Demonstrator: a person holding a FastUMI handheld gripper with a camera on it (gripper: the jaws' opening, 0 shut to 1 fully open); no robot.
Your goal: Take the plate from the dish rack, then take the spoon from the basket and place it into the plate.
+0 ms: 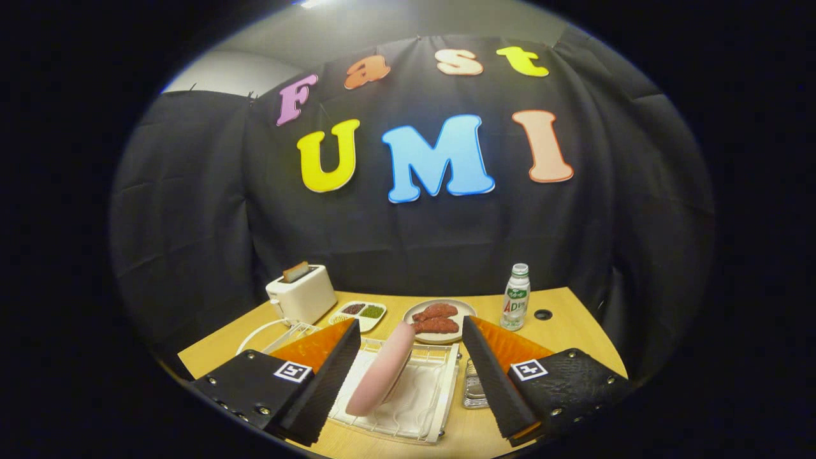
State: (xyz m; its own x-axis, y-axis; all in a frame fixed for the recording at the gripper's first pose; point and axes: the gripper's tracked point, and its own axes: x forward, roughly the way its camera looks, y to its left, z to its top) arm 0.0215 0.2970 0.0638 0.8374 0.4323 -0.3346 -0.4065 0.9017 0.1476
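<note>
The claw [408, 376] hung with its fingers spread wide, gripping nothing, either side of the pale pink round plate [381, 370], which stood on edge in the white wire dish rack [421, 408]. Neither plate nor spoon had evidently been moved.

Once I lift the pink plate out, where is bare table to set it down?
Gripper is open around the pink plate standing in the dish rack. Bare wood lies right of the bottle, and behind the right finger. Crowded: toaster, condiment dish, meat plate.
</note>
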